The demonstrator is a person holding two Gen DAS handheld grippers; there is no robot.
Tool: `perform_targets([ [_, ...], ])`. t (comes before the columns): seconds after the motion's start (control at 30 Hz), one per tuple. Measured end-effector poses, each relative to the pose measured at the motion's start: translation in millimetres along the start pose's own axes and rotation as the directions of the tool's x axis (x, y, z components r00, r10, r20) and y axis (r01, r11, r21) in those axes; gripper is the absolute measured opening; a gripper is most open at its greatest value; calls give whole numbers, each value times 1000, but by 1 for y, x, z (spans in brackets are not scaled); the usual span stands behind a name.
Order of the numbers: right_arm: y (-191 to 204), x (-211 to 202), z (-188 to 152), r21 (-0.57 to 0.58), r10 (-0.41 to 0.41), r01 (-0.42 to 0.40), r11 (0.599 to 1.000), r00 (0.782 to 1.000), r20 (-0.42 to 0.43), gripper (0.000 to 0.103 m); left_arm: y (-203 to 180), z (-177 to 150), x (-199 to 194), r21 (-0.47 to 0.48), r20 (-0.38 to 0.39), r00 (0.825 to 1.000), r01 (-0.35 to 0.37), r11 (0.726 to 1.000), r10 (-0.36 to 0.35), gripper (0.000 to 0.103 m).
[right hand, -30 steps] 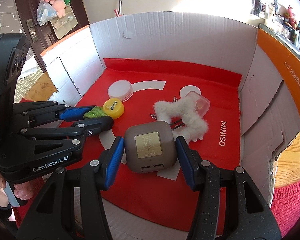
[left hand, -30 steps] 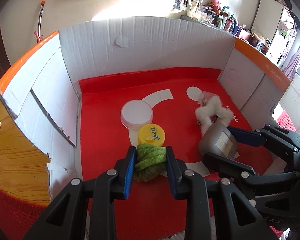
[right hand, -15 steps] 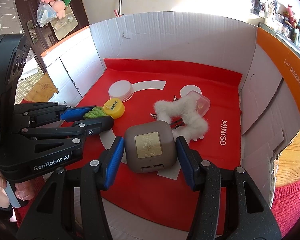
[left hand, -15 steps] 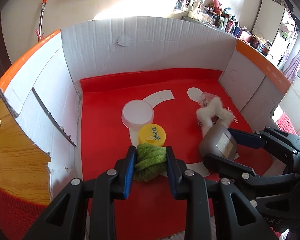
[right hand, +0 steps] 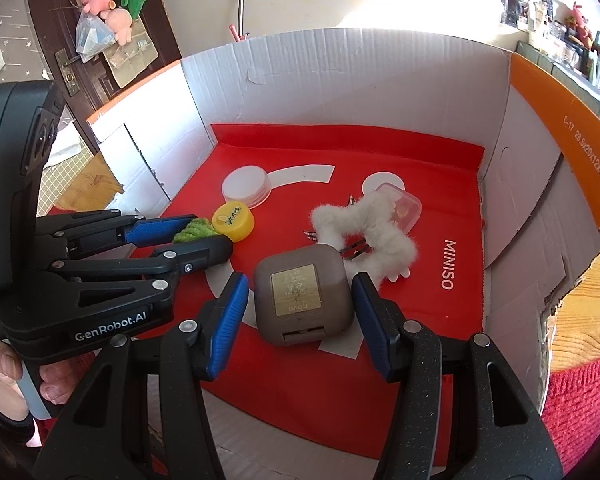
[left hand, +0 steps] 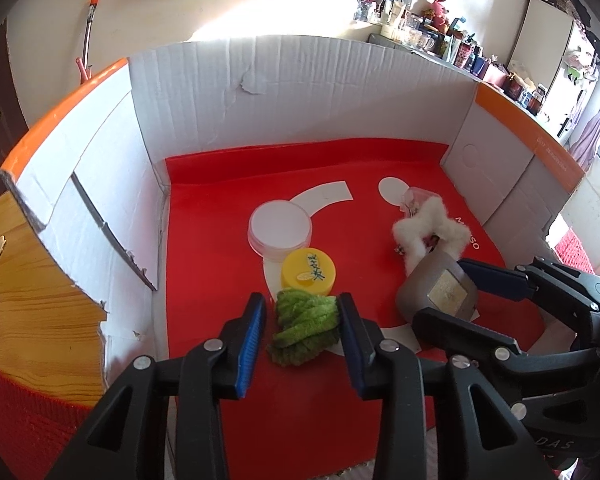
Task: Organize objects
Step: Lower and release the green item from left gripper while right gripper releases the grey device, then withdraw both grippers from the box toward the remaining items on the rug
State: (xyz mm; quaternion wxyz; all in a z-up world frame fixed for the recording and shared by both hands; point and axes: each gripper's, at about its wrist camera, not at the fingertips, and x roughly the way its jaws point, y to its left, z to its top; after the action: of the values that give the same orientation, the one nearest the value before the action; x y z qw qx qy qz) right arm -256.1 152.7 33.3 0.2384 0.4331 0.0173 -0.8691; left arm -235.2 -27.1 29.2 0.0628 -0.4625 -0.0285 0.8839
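A green fuzzy scrunchie (left hand: 304,330) lies on the red box floor between the fingers of my left gripper (left hand: 302,316); the jaws have opened and no longer press it. It also shows in the right wrist view (right hand: 194,230). A grey-brown square case (right hand: 302,294) rests on the floor between the fingers of my right gripper (right hand: 300,300), with gaps on both sides. The case also shows in the left wrist view (left hand: 438,290). A yellow jar (left hand: 308,272), a white-lidded jar (left hand: 280,228) and a white fluffy hair clip (right hand: 366,222) lie beyond.
A white cardboard box with orange rims (left hand: 300,88) walls the red floor (left hand: 212,264) on three sides. A small clear plastic box (right hand: 404,208) sits behind the fluffy clip. A wooden surface (left hand: 24,312) lies left of the box. The two grippers are side by side.
Both grippers have opened. The left let go of the green scrunchie and the right let go of the grey case; both things now rest on the red floor.
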Motion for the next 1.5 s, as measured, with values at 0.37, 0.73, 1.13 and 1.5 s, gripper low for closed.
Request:
perform_targets([
  [0.37,4,-5,-1,-10,12,-12,1000,1000,11,58,-2,-2,-2,-3,3,1000,-3,1000,3,49],
  [0.73,4,-15,-2,-15,11,-10,1000,999,38,61,-7,-6,-17,10,38,999,-17,1000,17,49],
  [1.13,8,-29,-8,-12,23,-22,1000,997,69,70,-13,-14,-38,31,86,996,-41,999,39,60],
  [1.5,14,-47,-13,-19,32,-30,999,994,104,82,-10,-26,-56,20,120,992,-53,998,50,73],
])
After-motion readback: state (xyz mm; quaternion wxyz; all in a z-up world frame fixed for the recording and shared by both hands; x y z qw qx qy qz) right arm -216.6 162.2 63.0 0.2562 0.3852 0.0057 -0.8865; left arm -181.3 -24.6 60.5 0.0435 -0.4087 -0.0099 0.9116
